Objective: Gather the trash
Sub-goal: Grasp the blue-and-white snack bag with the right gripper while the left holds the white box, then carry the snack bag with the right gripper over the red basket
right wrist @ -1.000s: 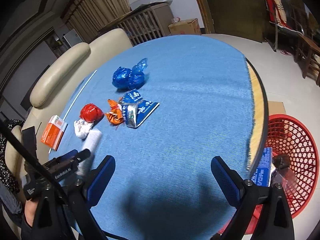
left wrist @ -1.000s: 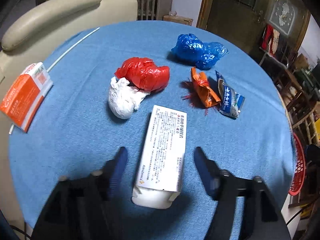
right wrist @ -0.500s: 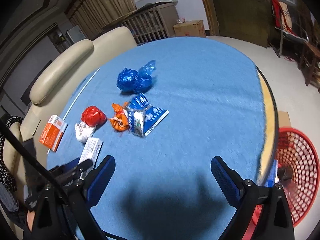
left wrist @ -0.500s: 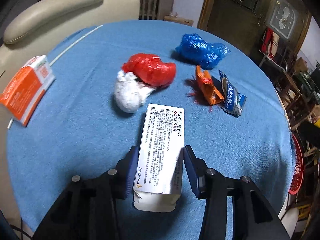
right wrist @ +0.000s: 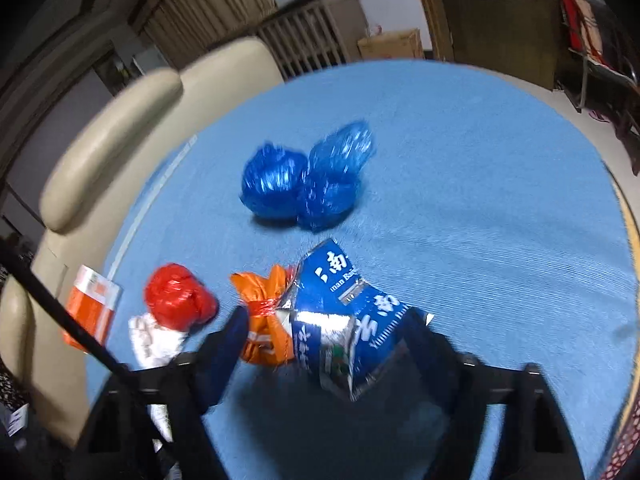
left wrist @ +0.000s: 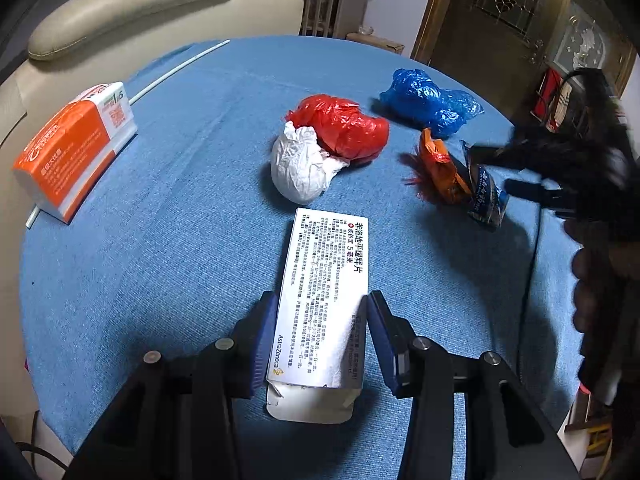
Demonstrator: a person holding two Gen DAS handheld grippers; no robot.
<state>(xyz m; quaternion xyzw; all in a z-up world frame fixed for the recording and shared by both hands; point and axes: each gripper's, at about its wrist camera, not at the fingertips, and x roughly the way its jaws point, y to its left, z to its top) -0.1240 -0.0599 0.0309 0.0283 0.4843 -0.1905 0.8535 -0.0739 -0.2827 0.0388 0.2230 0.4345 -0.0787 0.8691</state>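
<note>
The left tongs (left wrist: 322, 332) have closed on the white printed cardboard medicine box (left wrist: 325, 300), resting on the blue cloth worktop (left wrist: 160, 240); the right tongs (right wrist: 324, 344), wide open, have swept in around the blue foil snack wrapper (right wrist: 340, 328); both pickups look imminent.

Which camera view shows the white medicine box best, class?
The left wrist view: the white medicine box lies sharp and whole between the left gripper fingers, print readable. The right wrist view shows none of it.
</note>
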